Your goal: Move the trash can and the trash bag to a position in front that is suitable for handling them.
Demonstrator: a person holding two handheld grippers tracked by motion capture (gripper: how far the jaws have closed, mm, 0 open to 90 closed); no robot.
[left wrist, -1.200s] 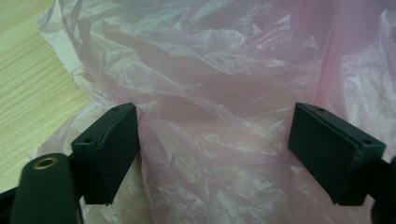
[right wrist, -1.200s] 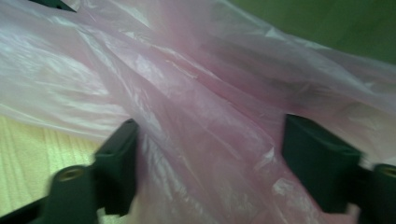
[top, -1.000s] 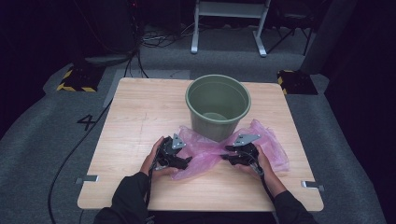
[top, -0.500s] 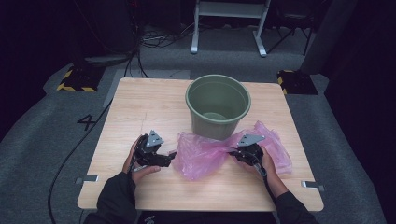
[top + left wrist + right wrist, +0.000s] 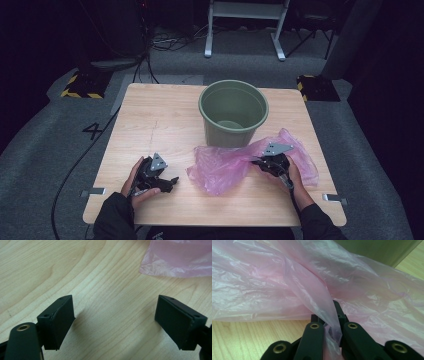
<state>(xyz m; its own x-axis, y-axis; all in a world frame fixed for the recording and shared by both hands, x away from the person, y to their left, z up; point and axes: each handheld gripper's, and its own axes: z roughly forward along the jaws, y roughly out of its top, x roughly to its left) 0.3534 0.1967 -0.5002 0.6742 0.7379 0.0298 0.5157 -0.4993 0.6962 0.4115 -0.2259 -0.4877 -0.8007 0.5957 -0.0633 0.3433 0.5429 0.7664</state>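
Observation:
A crumpled pink plastic bag [image 5: 225,165] lies on the wooden table [image 5: 150,125] in front of a green bucket [image 5: 233,112]. My right gripper [image 5: 259,162] is shut on a fold of the pink bag [image 5: 319,300]; its jaws have just closed, pinching the film between them. My left gripper [image 5: 172,182] rests low over bare wood to the left of the bag, apart from it. Its jaws stand wide open with nothing between them, and the bag's edge [image 5: 175,262] lies beyond its fingertips [image 5: 61,317].
The bucket stands upright at the table's middle back, its wall [image 5: 377,250] close behind the bag. A cable [image 5: 85,155] runs over the grey floor at the left. Bare tabletop stretches across the left half.
My left gripper has let go of the bag and drawn away to the left over bare wood. My right gripper has closed on the bag's fold and stayed near its place.

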